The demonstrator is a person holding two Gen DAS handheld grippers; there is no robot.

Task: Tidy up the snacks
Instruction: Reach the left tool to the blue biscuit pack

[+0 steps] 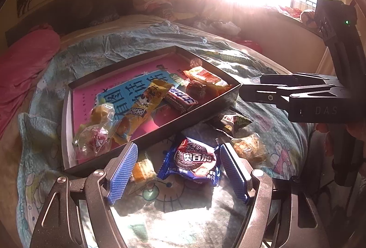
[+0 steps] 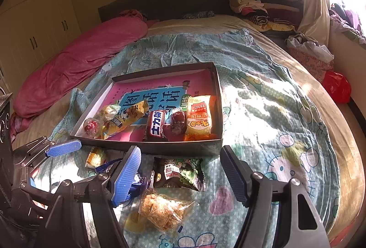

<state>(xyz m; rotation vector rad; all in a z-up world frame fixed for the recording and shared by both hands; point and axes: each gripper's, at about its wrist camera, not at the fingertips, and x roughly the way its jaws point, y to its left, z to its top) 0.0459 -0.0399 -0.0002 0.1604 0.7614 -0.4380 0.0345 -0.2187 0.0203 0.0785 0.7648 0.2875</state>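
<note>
We take the box [image 2: 218, 97] on the bed [image 2: 263, 92] as our landmark: a shallow dark tray with a pink and blue printed sheet on its floor.

Inside it, along the near wall, we see a clear bag [image 2: 91, 126] with something red at the left end, then a yellow pack [image 2: 123, 120], a dark bar [image 2: 156, 126], a small brown sweet [image 2: 178, 122], and an orange pack [image 2: 199, 117] at the right end.

Outside the box, just in front of its near wall, four snacks lie on the quilt [image 2: 274, 133]. The blue cookie pack [image 1: 194, 158] sits between the fingers of our left tool [image 1: 178, 170], which stands wide with its pads clear of the wrapper on both sides. A small yellow sweet [image 1: 143, 170] lies beside the left finger of that tool, close to the box wall. The dark green-and-black pack [image 2: 178, 173] lies in front of the box's near wall, between the fingers of our right tool [image 2: 180, 170]. That tool is also wide and grips nothing. A clear bag of golden crackers [image 2: 163, 211] lies nearer to us than the dark pack, farther from the box.

In the left wrist view the right tool hovers beside the box's right corner.
</note>
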